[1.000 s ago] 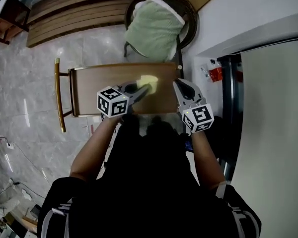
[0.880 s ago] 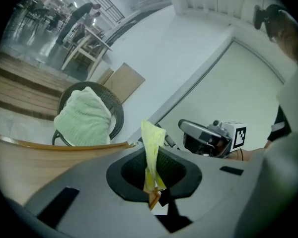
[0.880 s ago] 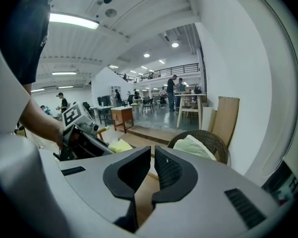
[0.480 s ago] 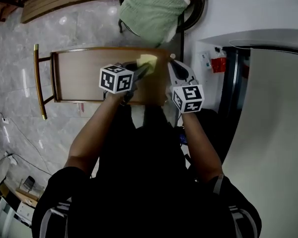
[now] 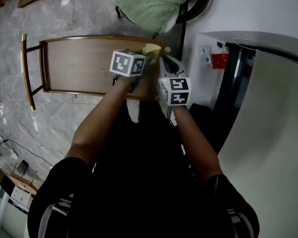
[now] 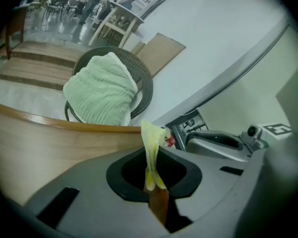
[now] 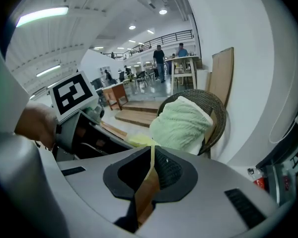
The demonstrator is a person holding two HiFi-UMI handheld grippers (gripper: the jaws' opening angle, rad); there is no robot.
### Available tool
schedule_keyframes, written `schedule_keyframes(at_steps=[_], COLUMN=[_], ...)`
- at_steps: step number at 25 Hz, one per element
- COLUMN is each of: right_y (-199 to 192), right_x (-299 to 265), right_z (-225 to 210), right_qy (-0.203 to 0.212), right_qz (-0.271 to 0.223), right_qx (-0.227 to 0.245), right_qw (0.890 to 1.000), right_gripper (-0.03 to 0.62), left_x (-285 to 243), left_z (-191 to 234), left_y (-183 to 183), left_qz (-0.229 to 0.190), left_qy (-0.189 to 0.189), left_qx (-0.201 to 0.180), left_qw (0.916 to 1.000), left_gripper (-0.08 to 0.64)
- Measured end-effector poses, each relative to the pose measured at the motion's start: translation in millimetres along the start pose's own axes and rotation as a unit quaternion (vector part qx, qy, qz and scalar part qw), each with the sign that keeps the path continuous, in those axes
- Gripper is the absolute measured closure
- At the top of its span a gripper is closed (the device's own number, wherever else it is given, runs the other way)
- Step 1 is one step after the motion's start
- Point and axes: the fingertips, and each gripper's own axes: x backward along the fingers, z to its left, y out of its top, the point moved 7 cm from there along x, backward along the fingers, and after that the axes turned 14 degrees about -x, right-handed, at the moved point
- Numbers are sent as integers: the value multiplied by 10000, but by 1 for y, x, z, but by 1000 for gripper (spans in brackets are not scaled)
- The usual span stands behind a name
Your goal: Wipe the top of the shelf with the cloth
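We see the cloth [image 5: 151, 49] at the far right corner of the shelf [image 5: 84, 66], a small pale yellow bunch lying on the wooden top beside the far rim. The shelf top runs long from left to right. The left gripper [image 5: 145, 57] reaches across it from the near side toward that corner, and the cloth lies just past its tips.

In the left gripper view the left gripper [image 6: 151, 182] is clamped on the cloth [image 6: 151, 143]. The cloth is gathered into a narrow fold that stands up out of the jaws, its long axis pointing away from the gripper toward the far rim of the shelf [image 6: 35, 143].

The right gripper [image 5: 165, 61] sits just to the right of the left one. In its own view the right gripper [image 7: 151, 165] has its jaws together, with nothing that we can make out between them. The cloth [image 7: 138, 142] shows just left of their tips.

Beyond the shelf stands a wicker chair [image 5: 198, 4] with a green cushion [image 5: 151, 4].
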Motion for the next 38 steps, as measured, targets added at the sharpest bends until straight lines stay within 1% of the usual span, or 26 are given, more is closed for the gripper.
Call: schedule_keyframes(at_steps=[3,6,10,13,18,22,24,26,29,32,35,38], right_y=[-3,-3,0,2,-2,-3,-2,-1,-1,-2,-3,-6], right_x=[-5,-8,-11,-13,-21,-31,-36,-41,-49,-59,-70,-81], right_z=[-3,-6,-9,-13,-16,-10,-5,1,11,23,41,58], right_qy=[-197,-297,-271,-289,-394,-392,-399,-402,-397,-348,-286,-246], right_qz=[39,83,115,125,276,411,455,487,559,637,726,823], right_qx=[-80,-61,-55,-78,-375,-660,-704,-690,-652,-657,-647,-621], right_qw=[9998,9995,9996,9995,9981,9962,9957,9956,9955,9952,9948,9944], right_gripper=[559,558,558,558,560,558,560,559,560,558,559,558], left_x=[-14,-26,-36,-38,-38,-28,-24,-19,-5,7,26,44], left_z=[2,6,13,21,24,32,37,42,55,70,86,102], left_y=[0,-3,-5,-6,-7,-13,-14,-15,-23,-25,-28,-33], left_qz=[238,382,455,546,559,702,663,640,769,657,747,747], left_qy=[122,274,311,390,409,677,698,700,845,876,1114,1284], left_qx=[-31,-145,-165,-76,-136,-202,-193,-169,-144,-296,-496,-466], left_qw=[9996,9988,9983,9977,9975,9950,9952,9953,9933,9935,9897,9878], left_gripper=[528,528,528,528,528,528,528,528,528,528,528,528])
